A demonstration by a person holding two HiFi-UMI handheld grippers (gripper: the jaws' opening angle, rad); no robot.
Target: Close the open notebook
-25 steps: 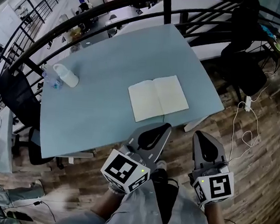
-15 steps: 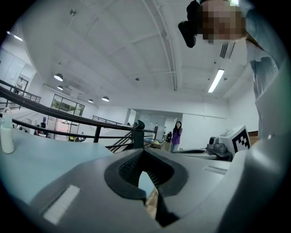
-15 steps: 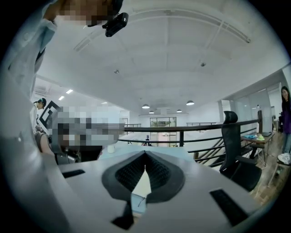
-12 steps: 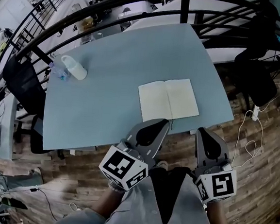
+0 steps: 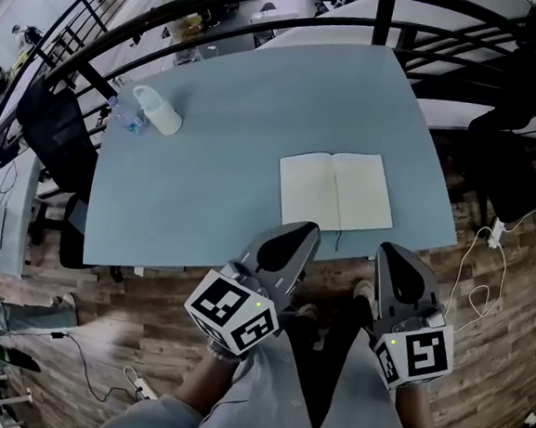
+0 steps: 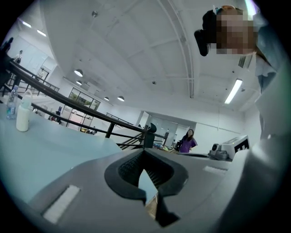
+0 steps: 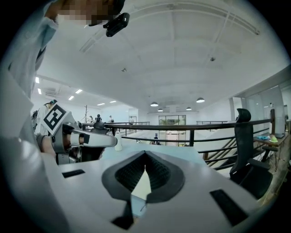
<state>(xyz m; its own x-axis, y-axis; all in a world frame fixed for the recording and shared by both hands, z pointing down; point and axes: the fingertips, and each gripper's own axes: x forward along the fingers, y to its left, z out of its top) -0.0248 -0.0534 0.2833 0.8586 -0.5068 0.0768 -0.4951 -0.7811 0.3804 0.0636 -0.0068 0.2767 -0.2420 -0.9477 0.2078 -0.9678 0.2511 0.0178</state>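
The notebook (image 5: 336, 192) lies wide open, flat on the pale blue desk (image 5: 233, 187), with both blank pages facing up. It sits in the desk's near right part, close to the near edge. A thin dark ribbon (image 5: 338, 238) trails from its spine toward that edge.

Now the grippers, and neither one is on the book. The left gripper (image 5: 304, 232) has its tip over the desk's near edge, just beside the notebook's near left corner, apart from the pages. Its fingers are pressed together with nothing between them. The right gripper (image 5: 390, 255) hangs off the desk over the wooden floor (image 5: 497, 368), near the notebook's near right corner. Its fingers are together too, and empty.

Out on the far left of the desk there is a white bottle (image 5: 158, 110) with a clear plastic bottle (image 5: 127, 117) just beside it, both well apart from the book. A black railing (image 5: 220, 18) curves round the desk's far side. One black chair (image 5: 56, 134) stands at the left, another (image 5: 509, 174) at the right, and a white cable (image 5: 482, 274) loops across the floor near the desk's right corner.
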